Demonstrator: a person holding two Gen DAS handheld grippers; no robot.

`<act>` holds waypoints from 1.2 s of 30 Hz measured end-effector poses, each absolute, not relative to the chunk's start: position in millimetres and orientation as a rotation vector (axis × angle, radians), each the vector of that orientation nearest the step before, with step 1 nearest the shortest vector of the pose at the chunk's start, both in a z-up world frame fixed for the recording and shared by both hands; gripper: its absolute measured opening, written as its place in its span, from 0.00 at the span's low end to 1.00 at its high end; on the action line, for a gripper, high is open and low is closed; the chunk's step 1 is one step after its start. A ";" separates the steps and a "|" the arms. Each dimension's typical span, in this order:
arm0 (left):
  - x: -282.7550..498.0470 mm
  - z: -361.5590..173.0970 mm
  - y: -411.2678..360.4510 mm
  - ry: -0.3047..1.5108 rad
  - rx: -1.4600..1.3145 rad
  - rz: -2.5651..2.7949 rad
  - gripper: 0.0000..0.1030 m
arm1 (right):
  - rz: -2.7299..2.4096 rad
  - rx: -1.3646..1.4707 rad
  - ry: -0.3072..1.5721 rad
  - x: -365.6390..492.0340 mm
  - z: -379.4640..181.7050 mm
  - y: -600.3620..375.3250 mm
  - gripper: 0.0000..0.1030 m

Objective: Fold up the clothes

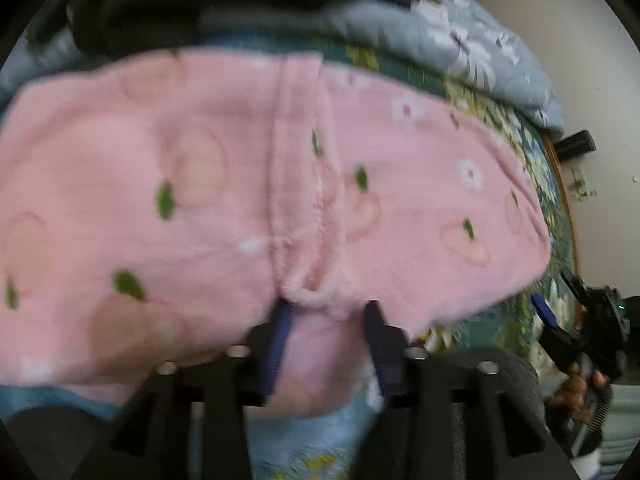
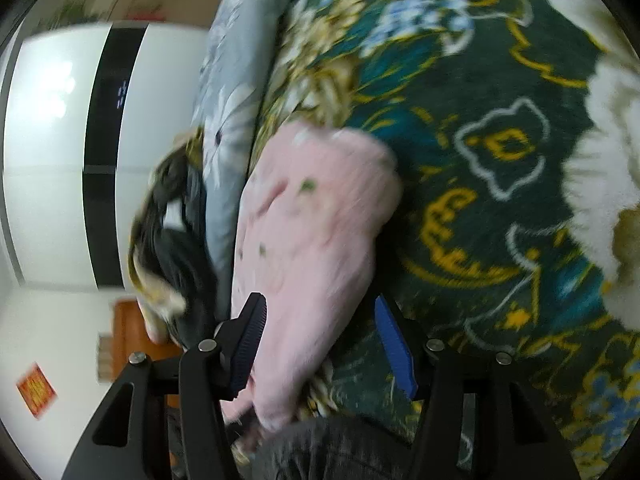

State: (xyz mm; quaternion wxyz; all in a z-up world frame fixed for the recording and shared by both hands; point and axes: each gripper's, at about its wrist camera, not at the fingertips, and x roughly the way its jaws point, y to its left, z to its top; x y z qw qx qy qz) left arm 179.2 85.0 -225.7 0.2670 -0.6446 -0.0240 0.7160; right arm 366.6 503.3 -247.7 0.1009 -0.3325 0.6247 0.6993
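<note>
The pink fleece garment (image 1: 256, 184) lies spread across the green flowered blanket (image 2: 480, 208) on the bed, its middle seam running toward the left gripper (image 1: 326, 320). The peach and leaf print faces up, and the near edge bunches into a small fold right at that gripper's fingertips. The left jaws stand apart with fleece lying between them, not pinched. In the right wrist view the right gripper (image 2: 320, 344) also has its jaws apart; pink cloth sits between the two fingers, but they do not press on it.

What could go wrong, as I judge it: the fleece is thick and soft, so a bite taken at the bunched seam may catch one layer only — the garment would then sag and the fold come out crooked. A deep bite could also catch the blanket beneath and drag it along. Both views are blurred, so fine placement is hard to read.

A grey flowered quilt (image 1: 460, 44) is piled behind the garment, with dark clothes (image 2: 172, 240) beside it.

Writing: a red paper (image 2: 36, 390) on the wall in the right view carries yellow marks — too blurred to read. No brand or label shows on the garment.
</note>
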 end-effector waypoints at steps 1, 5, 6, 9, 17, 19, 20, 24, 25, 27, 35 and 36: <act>179.5 -227.1 85.5 -0.069 -1.756 1.919 0.44 | 2.040 -0.957 1.859 367.5 -250.8 507.3 0.56; 178.5 -216.5 78.0 -0.158 -1.776 1.891 0.45 | 1.944 -0.859 1.967 365.6 -263.3 518.6 0.56; 177.6 -209.4 72.8 -0.207 -1.762 1.894 0.45 | 1.936 -0.850 1.975 363.0 -264.4 519.9 0.56; 175.5 -182.3 50.8 -0.374 -1.679 1.921 0.45 | 1.919 -0.843 1.975 352.9 -267.1 523.5 0.56; 176.8 -113.7 -34.6 -0.481 -1.495 2.120 0.47 | 1.873 -0.858 1.940 333.3 -271.5 530.8 0.45; 175.9 -106.5 -62.4 -0.539 -1.477 2.156 0.48 | 1.912 -0.865 1.908 326.6 -259.9 530.4 0.34; 173.8 -108.7 -70.2 -0.569 -1.473 2.172 0.48 | 1.929 -0.861 1.894 323.9 -253.0 529.6 0.27; 175.4 -112.9 -113.2 -0.693 -1.456 2.237 0.48 | 2.098 -0.886 1.788 302.1 -209.5 513.3 0.23; 176.6 -113.9 -123.9 -0.728 -1.451 2.245 0.49 | 2.170 -0.912 1.740 293.0 -192.9 504.0 0.23; 178.2 -117.3 -141.2 -0.794 -1.446 2.255 0.49 | 2.327 -0.951 1.629 273.7 -157.4 481.5 0.23; 187.9 -127.0 -191.1 -0.970 -1.417 2.270 0.50 | 2.871 -1.096 1.427 195.4 -47.7 339.7 0.23; 189.2 -128.2 -197.2 -0.992 -1.413 2.271 0.50 | 2.902 -1.124 1.446 185.8 -43.1 322.4 0.23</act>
